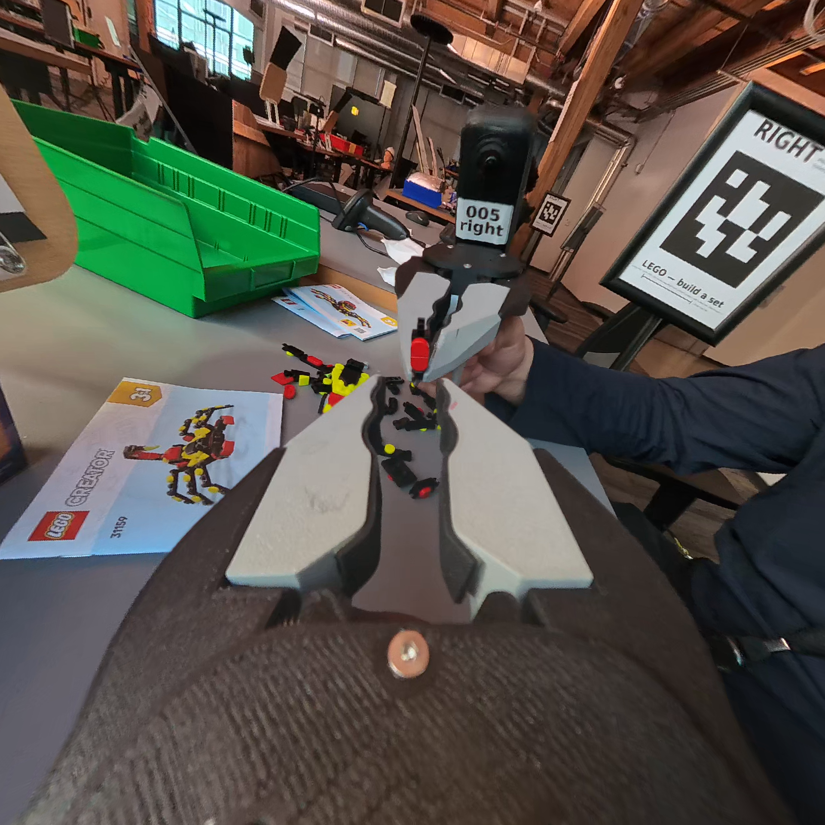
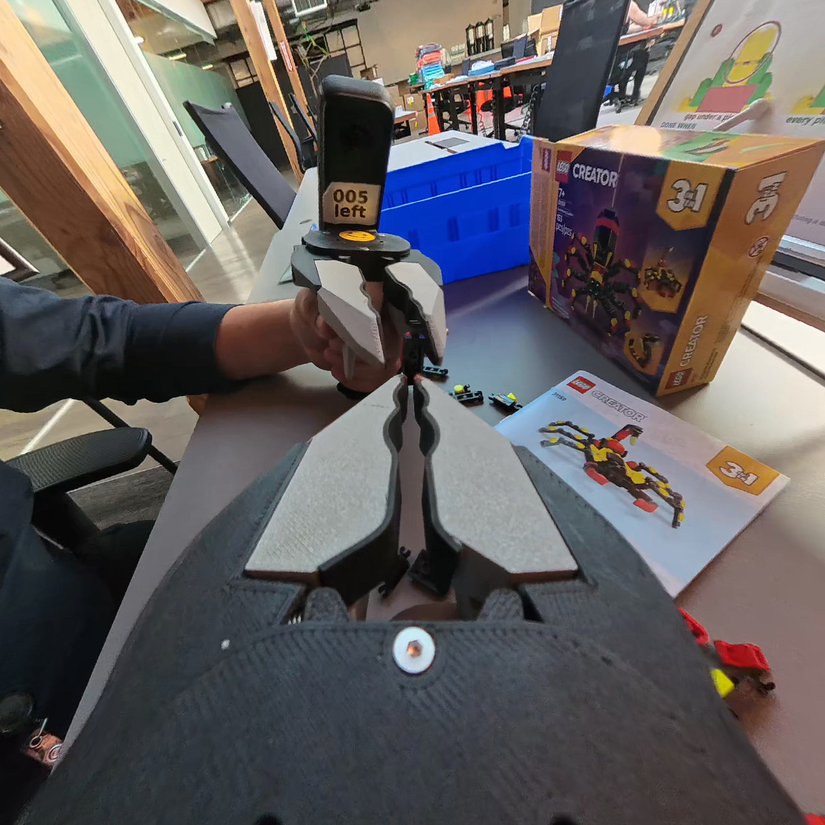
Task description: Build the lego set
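Red-and-black lego piece [image 1: 418, 348] pinched in right gripper [image 1: 417, 379].

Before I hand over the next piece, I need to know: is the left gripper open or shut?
Open. In its own view the left gripper shows a clear gap between its fingers, with loose bricks on the table visible through it.

Both views are evenly and brightly lit; daylight is admitted through the large paned window [image 1: 203, 38] at upper left in the left wrist view; shadows are kept soft; strong fisheye bending is seen at the edges; the nearest dark textured tool housing is rendered slightly blurred.
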Available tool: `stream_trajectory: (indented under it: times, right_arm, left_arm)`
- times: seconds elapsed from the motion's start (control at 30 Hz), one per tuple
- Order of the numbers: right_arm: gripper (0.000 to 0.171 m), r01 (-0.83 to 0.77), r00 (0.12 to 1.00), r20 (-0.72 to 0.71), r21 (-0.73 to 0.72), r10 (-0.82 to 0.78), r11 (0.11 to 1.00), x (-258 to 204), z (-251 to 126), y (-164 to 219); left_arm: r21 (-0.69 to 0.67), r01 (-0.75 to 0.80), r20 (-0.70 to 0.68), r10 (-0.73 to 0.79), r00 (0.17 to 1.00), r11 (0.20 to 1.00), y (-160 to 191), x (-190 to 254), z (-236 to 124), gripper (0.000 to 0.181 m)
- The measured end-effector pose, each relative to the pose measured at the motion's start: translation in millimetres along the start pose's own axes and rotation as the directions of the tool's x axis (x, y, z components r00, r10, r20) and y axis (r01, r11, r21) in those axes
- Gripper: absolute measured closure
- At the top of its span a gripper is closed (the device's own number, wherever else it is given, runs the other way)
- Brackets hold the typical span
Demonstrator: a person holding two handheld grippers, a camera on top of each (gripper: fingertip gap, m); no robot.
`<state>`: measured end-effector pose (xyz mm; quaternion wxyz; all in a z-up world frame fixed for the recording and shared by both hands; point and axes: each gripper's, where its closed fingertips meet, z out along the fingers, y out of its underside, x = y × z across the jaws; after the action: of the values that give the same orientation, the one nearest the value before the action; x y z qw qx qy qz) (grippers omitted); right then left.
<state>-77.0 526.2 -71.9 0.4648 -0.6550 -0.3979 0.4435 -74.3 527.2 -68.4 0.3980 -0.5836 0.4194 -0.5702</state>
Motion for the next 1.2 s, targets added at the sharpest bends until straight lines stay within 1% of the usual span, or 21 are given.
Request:
stream_trajectory:
  times: [0.13, 0.2, 0.3, 0.43, 0.63, 0.8, 0.87, 1.07, 1.2]
  right_arm:
    - [0.171, 0.006, 1.000, 0.014, -0.036, -0.005, 0.999, -3.6, 5.8, 6.8]
    - [0.171, 0.002, 1.000, 0.022, -0.047, -0.001, 0.999, -4.6, 6.8, 8.9]
    - [0.171, -0.017, 0.999, 0.044, -0.048, 0.019, 0.999, -6.3, 5.9, 9.4]
    - [0.171, -0.029, 0.998, 0.058, -0.051, 0.032, 0.998, -7.1, 3.9, 9.8]
    - [0.171, -0.012, 0.998, 0.060, -0.077, 0.017, 0.997, -9.6, 5.2, 13.7]
    - [0.171, -0.024, 0.996, 0.080, -0.076, 0.030, 0.997, -11.2, 4.2, 14.6]
    - [0.166, -0.031, 0.996, 0.079, -0.075, 0.037, 0.997, -9.5, 3.2, 15.3]
    - [0.166, -0.009, 0.997, 0.082, -0.066, 0.014, 0.998, -10.1, 1.2, 15.1]
    - [0.166, -0.016, 0.995, 0.098, -0.028, 0.019, 0.999, -11.5, -4.3, 8.3]
  left_arm:
    - [-0.055, -0.005, -0.017, 0.004, 1.000, 0.998, 12.7, 4.0, 8.6, 0.162]
    - [-0.063, -0.005, -0.034, 0.003, 0.999, 0.998, 14.7, 7.0, 10.3, 0.165]
    - [-0.043, 0.007, -0.045, -0.009, 0.999, 0.999, 11.9, 7.7, 8.8, 0.165]
    - [-0.023, 0.021, -0.062, -0.023, 0.998, 1.000, 8.9, 8.9, 6.3, 0.174]
    - [-0.031, 0.014, -0.069, -0.016, 0.998, 0.999, 10.2, 11.7, 7.6, 0.174]
    - [-0.046, -0.023, -0.060, 0.020, 0.998, 0.999, 11.1, 12.6, 7.5, 0.176]
    - [-0.049, -0.005, -0.067, 0.002, 0.998, 0.999, 11.7, 13.2, 8.2, 0.176]
    - [-0.053, 0.025, -0.062, -0.028, 0.998, 0.998, 11.9, 12.7, 9.5, 0.176]
    - [-0.048, 0.027, -0.072, -0.030, 0.997, 0.999, 10.3, 15.0, 8.3, 0.176]
